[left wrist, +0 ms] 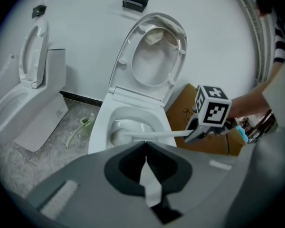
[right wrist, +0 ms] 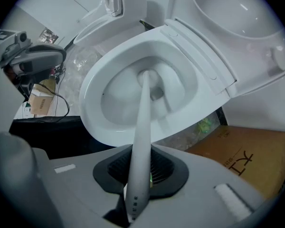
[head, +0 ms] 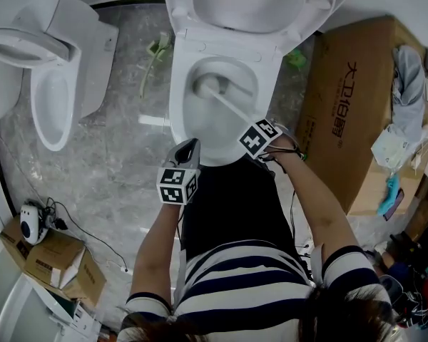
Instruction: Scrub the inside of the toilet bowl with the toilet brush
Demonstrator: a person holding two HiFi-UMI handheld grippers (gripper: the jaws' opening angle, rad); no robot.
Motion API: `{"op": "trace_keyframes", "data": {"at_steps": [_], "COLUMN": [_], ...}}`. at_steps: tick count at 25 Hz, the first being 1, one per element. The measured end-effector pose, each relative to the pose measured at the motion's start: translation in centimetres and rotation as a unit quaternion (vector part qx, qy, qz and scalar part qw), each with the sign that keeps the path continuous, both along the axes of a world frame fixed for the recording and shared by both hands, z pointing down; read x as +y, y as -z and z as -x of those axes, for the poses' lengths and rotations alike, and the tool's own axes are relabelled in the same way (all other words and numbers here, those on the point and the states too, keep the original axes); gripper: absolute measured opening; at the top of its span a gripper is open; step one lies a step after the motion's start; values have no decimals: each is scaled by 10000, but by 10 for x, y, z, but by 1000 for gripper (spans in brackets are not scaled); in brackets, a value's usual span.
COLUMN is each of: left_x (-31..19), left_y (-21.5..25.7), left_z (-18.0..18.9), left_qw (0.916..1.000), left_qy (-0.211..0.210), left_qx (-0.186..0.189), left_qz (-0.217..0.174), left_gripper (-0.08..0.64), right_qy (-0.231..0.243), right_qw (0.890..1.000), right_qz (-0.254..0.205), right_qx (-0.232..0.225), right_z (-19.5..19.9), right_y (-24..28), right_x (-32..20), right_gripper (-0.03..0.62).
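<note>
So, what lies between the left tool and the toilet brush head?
Only the toilet bowl's near rim; otherwise the stretch is bare. The left gripper view shows it, with the left tool shut and empty.

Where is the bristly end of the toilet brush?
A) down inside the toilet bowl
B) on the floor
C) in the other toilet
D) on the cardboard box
A: the right gripper holds the toilet brush by its handle, its head down in the toilet bowl.

L tool [left wrist: 146, 155] closed, R tool [right wrist: 140, 171] gripping brush [right wrist: 145, 106]
</note>
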State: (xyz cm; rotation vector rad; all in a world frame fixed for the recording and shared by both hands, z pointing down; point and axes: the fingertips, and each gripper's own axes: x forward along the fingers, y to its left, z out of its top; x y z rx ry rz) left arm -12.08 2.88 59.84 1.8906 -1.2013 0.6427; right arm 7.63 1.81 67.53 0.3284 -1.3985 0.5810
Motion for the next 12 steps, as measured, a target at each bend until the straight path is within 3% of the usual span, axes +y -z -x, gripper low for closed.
{"op": "trace_keyframes", "data": {"at_steps": [12], "left_x": [-3], "left_y": [1], "left_z": [-11], "left_qw": [9998], "left_qy": [-181], "left_qx": [-14], "left_qz": [4], "left_gripper": [0], "right_qy": [-349], "right_qw": [9988], "right_qz": [-91], "right_qx": [337], "right_z": [-35], "right_y": [3], "right_x": [-8], "right_gripper": [61]}}
